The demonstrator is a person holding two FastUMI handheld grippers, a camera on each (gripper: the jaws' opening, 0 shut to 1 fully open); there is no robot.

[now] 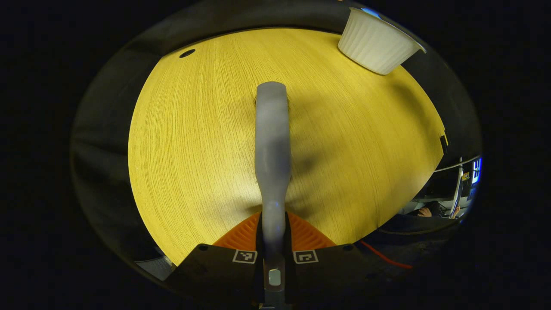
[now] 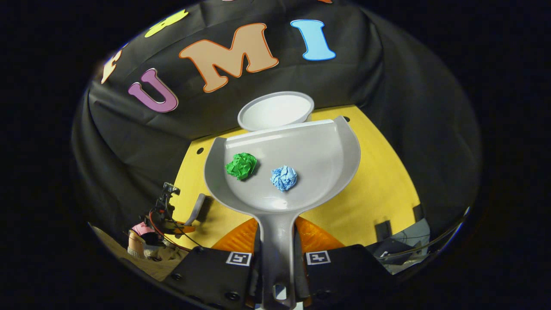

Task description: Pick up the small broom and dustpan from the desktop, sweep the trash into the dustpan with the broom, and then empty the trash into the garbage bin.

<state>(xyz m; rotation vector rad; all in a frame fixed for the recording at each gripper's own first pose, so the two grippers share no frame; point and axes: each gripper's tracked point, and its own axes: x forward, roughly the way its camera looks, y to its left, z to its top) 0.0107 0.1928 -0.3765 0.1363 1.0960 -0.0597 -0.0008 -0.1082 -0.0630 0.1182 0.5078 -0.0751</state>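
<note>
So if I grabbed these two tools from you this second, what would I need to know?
Left tool: shut on the broom handle, held over the wooden desktop.
Right tool: shut on the dustpan handle, pan held level.
Done: the green paper ball and blue paper ball already lie in the pan.
Left: tip them into the white bin, which stands just beyond the pan's front edge.

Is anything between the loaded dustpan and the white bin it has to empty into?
Nothing visible. In the right gripper view the dustpan, holding the green paper ball and the blue paper ball, has its front edge right at the bin, with nothing between them.
</note>
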